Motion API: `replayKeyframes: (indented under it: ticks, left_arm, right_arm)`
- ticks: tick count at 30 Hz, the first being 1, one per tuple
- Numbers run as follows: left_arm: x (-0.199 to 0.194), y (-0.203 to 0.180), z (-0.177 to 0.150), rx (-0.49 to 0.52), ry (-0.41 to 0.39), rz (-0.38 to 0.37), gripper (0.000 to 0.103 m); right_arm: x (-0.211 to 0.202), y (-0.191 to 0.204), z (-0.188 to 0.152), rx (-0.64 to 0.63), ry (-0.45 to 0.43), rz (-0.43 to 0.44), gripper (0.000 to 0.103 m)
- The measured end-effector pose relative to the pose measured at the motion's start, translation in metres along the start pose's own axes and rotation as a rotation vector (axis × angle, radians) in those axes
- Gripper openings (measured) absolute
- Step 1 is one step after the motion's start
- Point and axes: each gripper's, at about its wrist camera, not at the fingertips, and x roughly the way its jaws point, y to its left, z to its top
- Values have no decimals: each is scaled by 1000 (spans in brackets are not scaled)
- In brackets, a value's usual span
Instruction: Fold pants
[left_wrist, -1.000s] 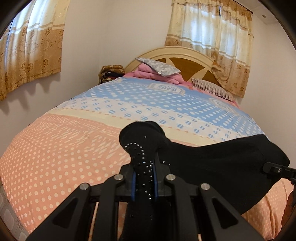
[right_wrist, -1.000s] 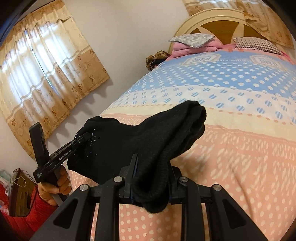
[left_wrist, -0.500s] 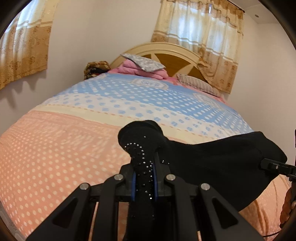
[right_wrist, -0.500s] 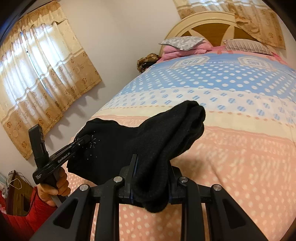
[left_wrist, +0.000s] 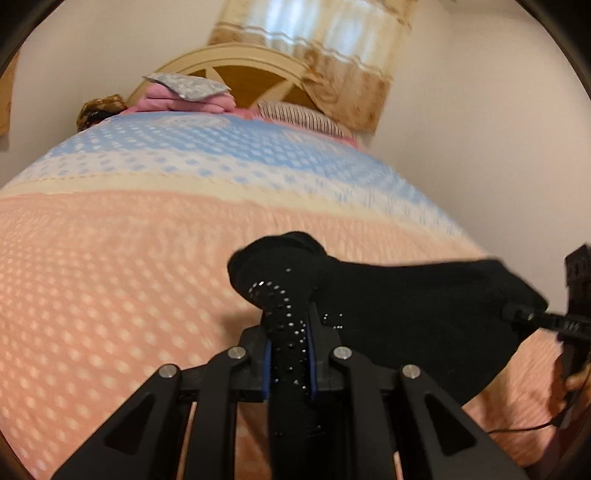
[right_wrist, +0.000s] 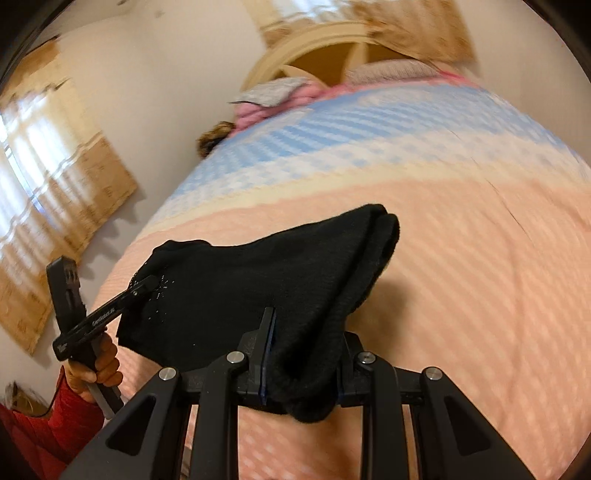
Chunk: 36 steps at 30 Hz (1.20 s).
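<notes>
Black pants (left_wrist: 399, 317) with small shiny studs hang stretched between my two grippers above the bed. My left gripper (left_wrist: 288, 354) is shut on one studded end of the cloth, which bunches up over its fingers. My right gripper (right_wrist: 303, 369) is shut on the thick bunched other end of the pants (right_wrist: 295, 280). In the right wrist view my left gripper (right_wrist: 147, 286) shows at the left, held by a hand (right_wrist: 99, 365) in a red sleeve. In the left wrist view my right gripper (left_wrist: 517, 315) shows at the right edge, its tip on the cloth.
The bed (left_wrist: 110, 277) has a dotted cover, peach near me, cream and blue farther off. At its head are a cream headboard (left_wrist: 236, 62), a grey pillow on pink bedding (left_wrist: 188, 86) and a striped pillow (left_wrist: 299, 116). Curtains (right_wrist: 55, 177) hang at the left.
Both grippers have swung across the bed with the pants held between them and tipped lower. The view is now blurred by motion; the bed fills more of both views.
</notes>
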Motion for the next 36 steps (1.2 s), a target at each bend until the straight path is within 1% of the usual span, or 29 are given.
replayKeyframes:
  ticks: [1,2,3,4,6,10,12,13,14,15,16,17,18,19,20,22,24,27,30,32,33,34,35,36]
  left_arm:
    - [7,-4,-7,31,9,29,19]
    - [14,-5,-13,62,25,66,20]
    - [19,-3,-16,72,48,87,21]
    - [21,1,-17,66,66,91,22]
    - [17,11,-15,39,70,73,22]
    - [10,12,-8,57,64,78,22]
    - [13,11,-11,56,75,75,23]
    - [17,10,-14,58,82,80,26]
    - [19,10,-15,63,87,82,27]
    - [21,9,-15,63,87,81,27]
    - [21,9,-17,61,88,78,31]
    - [20,9,-18,58,92,80,40]
    - [23,9,-19,56,96,89,45]
    - [23,10,-18,54,101,109,57]
    - [24,12,-18,50,105,126,65]
    - [21,20,-15,21,114,126,70]
    - [22,27,-14,-2,132,125,74]
    - [21,26,-16,15,133,133,74]
    - [21,18,-16,79,122,178,76]
    - [20,12,-17,120,115,207,77]
    - [20,11,-17,133,112,216,77]
    - [20,9,-17,143,110,222,77]
    - [19,9,-17,148,108,226,77]
    - [19,8,-17,154,107,230,77]
  right_arm:
    - [1,-11,-9,21,9,-12,26]
    - [6,-24,-18,53,20,-9,26]
    - [10,-33,-24,82,26,1,26]
    - [15,-39,-30,106,29,12,26]
    - [22,-43,-36,118,28,17,26]
    - [24,-38,-28,95,21,9,26]
    - [26,-36,-25,79,44,-8,26]
    - [28,-36,-25,74,57,-8,27]
    - [27,-39,-27,78,65,-2,29]
    - [28,-41,-30,94,74,4,30]
    - [28,-46,-32,120,76,20,32]
    - [28,-51,-33,157,72,45,35]
    - [27,-57,-34,201,69,69,38]
    - [27,-61,-35,233,67,86,41]
    - [27,-67,-34,267,60,107,44]
    - [25,-70,-31,276,47,110,46]
    - [26,-69,-28,271,44,107,51]
    - [31,-68,-20,269,40,114,51]
    - [32,-66,-13,277,19,97,51]
    - [32,-60,-11,240,13,80,51]
    - [32,-57,-11,215,10,53,48]
    - [31,-51,-11,183,-4,14,43]
    - [29,-46,-10,153,-13,-17,35]
    - [28,-43,-10,139,-16,-32,32]
